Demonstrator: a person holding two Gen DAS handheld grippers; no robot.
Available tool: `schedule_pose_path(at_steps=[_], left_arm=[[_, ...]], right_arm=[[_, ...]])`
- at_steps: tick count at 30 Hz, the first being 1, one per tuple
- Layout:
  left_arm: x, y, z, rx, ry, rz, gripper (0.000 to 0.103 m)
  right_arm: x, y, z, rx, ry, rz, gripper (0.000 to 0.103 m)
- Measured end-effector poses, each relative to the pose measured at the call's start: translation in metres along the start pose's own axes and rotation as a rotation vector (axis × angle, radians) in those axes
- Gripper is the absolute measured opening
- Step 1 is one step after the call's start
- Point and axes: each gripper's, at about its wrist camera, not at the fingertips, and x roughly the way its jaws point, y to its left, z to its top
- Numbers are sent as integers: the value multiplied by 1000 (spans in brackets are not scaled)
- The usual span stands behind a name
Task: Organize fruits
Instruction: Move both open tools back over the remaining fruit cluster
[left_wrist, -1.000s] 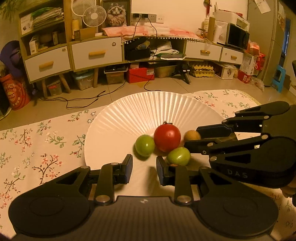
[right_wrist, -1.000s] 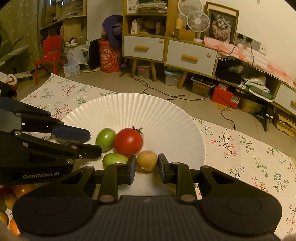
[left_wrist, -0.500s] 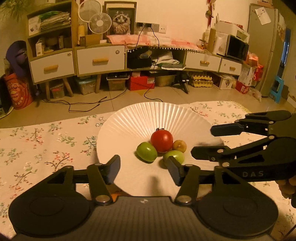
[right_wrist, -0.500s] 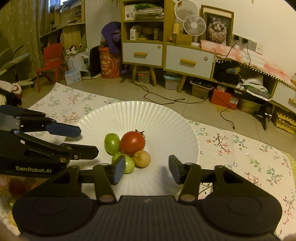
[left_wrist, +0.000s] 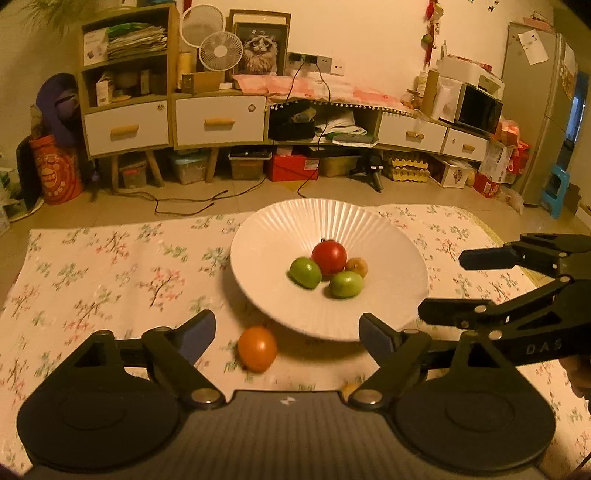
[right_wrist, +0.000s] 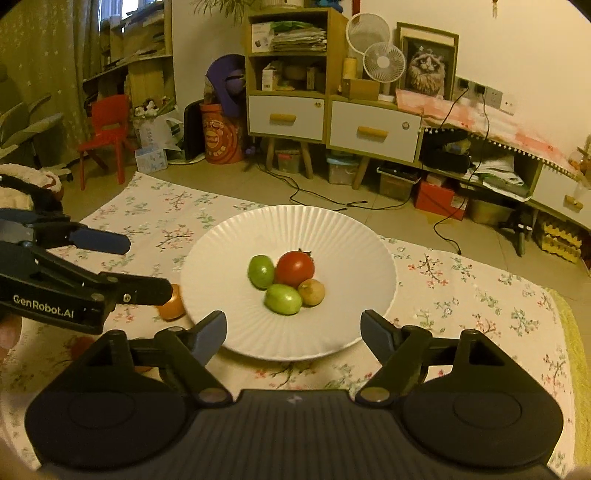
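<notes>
Left wrist view: left gripper wide, nothing between the jaws, which have just been opening. Right gripper likewise wide and empty, its jaws also just opening. Four fruits sit touching at the plate centre: red tomato, two green fruits, one small brown fruit. An orange fruit lies on the cloth just off the plate's near rim, between the left jaws' line. Step in hand, as I judge it: fetch the next fruit. Advice: stay wide, descend square over the orange one, close gently to avoid rolling it. Both grippers point down at a slant toward the plate, side by side.
</notes>
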Motion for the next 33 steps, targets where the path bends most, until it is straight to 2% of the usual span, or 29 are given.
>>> schedule_pose_path(at_steps=[13,22,27,33], left_arm=[[-28,15,-32,-16,9,49,94],[-39,25,-58,-10,28,61,95],[-43,33,-68,-31,56,62,95],[-54,35,-75,-3,38,69,99]], right_arm=[[-21,26,-20,-18,-14,12,94],[-19,32,-42,-3,42,-5,94],[-24,43,-50,-61,39,-11,95],[-29,56,-57,-109,35,12,96]])
